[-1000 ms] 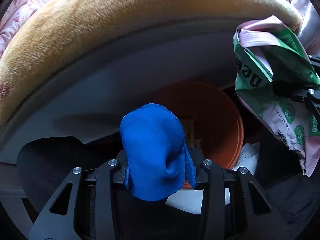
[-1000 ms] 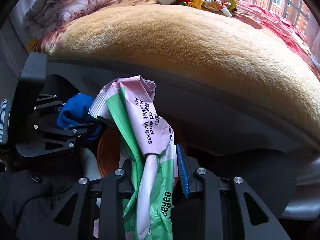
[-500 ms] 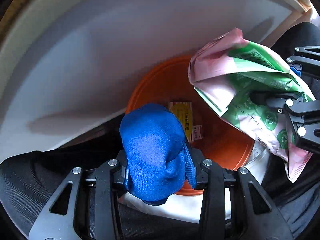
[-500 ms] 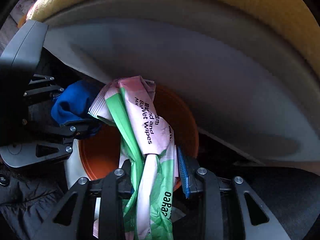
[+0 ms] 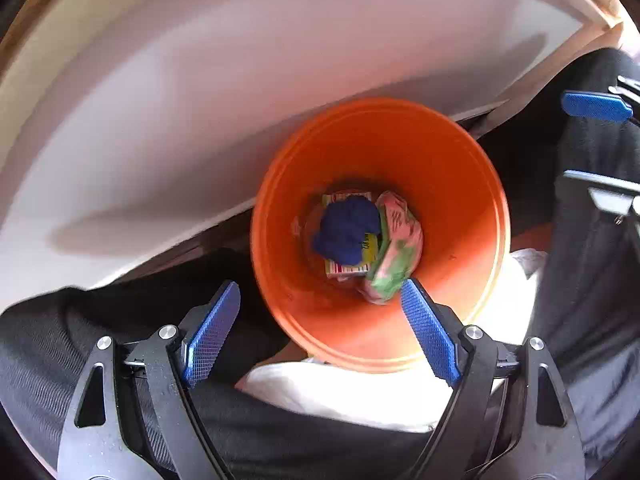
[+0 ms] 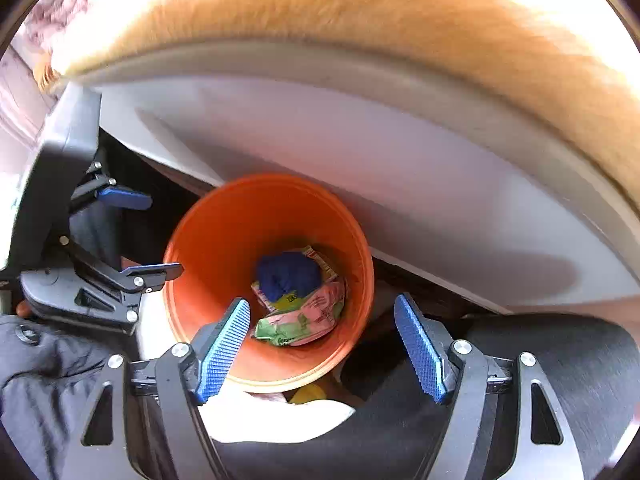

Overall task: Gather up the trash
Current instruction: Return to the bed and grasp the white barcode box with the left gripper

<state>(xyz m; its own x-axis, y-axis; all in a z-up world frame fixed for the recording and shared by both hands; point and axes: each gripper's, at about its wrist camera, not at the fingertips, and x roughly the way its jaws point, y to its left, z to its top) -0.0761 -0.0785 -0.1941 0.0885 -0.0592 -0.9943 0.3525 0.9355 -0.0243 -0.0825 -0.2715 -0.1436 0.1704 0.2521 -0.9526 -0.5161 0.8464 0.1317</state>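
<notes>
1. Behind both grippers runs a long white board (image 5: 240, 92), the side of a bed, with a fuzzy tan blanket (image 6: 360, 16) on top of it.
2. Right below the grippers stands an orange bucket (image 5: 452, 184). It sits just beside the white board.
3. Down at the bottom of the bucket lie a blue cloth ball (image 5: 346, 230), a pink and green wipes pack (image 5: 398, 254) and a small yellow box (image 5: 348, 268). The blue ball rests on the box, and the pack touches them on one side.
4. The left gripper (image 5: 320, 328) hangs over the bucket's near rim. Its jaws are opening wide, and nothing is between them.
5. The right gripper (image 6: 322, 344) is also above the bucket. Its jaws are opening too, with nothing between the blue pads (image 6: 224, 344).
6. In the right view, the left gripper shows just past the bucket's left rim.
7. Dark clothes (image 5: 60, 340) of the person sit on both sides of the bucket, close under the grippers.
8. Something white (image 5: 340, 392) lies under the bucket's near edge, and a bit of yellow (image 6: 308, 394) peeks out there. I cannot tell what they are.
</notes>
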